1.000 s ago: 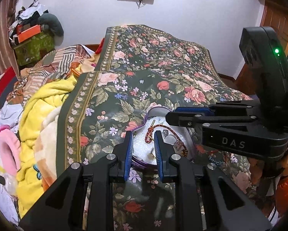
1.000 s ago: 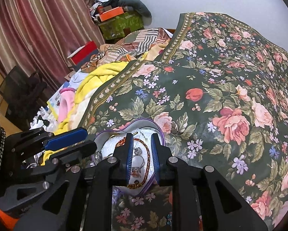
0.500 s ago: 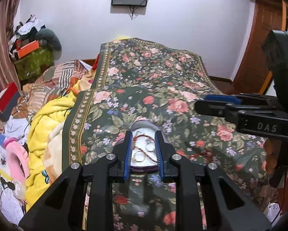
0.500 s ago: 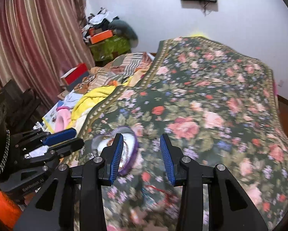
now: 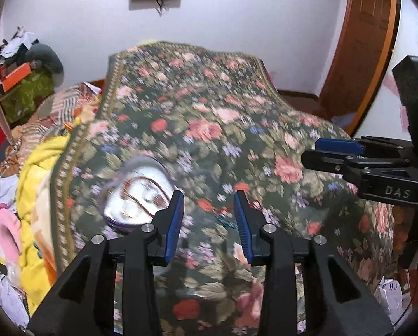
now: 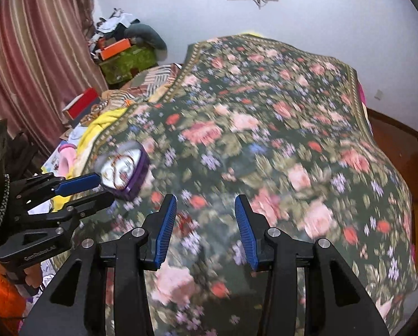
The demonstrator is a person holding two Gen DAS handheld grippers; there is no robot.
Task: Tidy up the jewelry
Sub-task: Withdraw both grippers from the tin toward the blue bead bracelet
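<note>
A purple jewelry box [image 5: 134,196] with a white lining lies open on the floral bedspread, with a red-brown beaded necklace and small pieces inside; it also shows in the right wrist view [image 6: 125,169]. A red string and a teal piece of jewelry [image 5: 227,215] lie loose on the spread, right of the box. My left gripper [image 5: 209,221] is open and empty, raised above the spread, just right of the box. My right gripper [image 6: 206,226] is open and empty, raised farther right. Both views are blurred by motion.
The floral bedspread [image 6: 279,128] covers the bed. A yellow blanket [image 5: 35,173] and a pink item [image 5: 4,224] lie at the left edge. Boxes and clothes [image 6: 122,53] are piled in the far left corner by the striped curtain [image 6: 32,56]. A wooden door [image 5: 360,42] stands at right.
Both grippers have lifted up and back from the jewelry box and opened wide. The left gripper has shifted right, so the box now lies left of its fingers.
</note>
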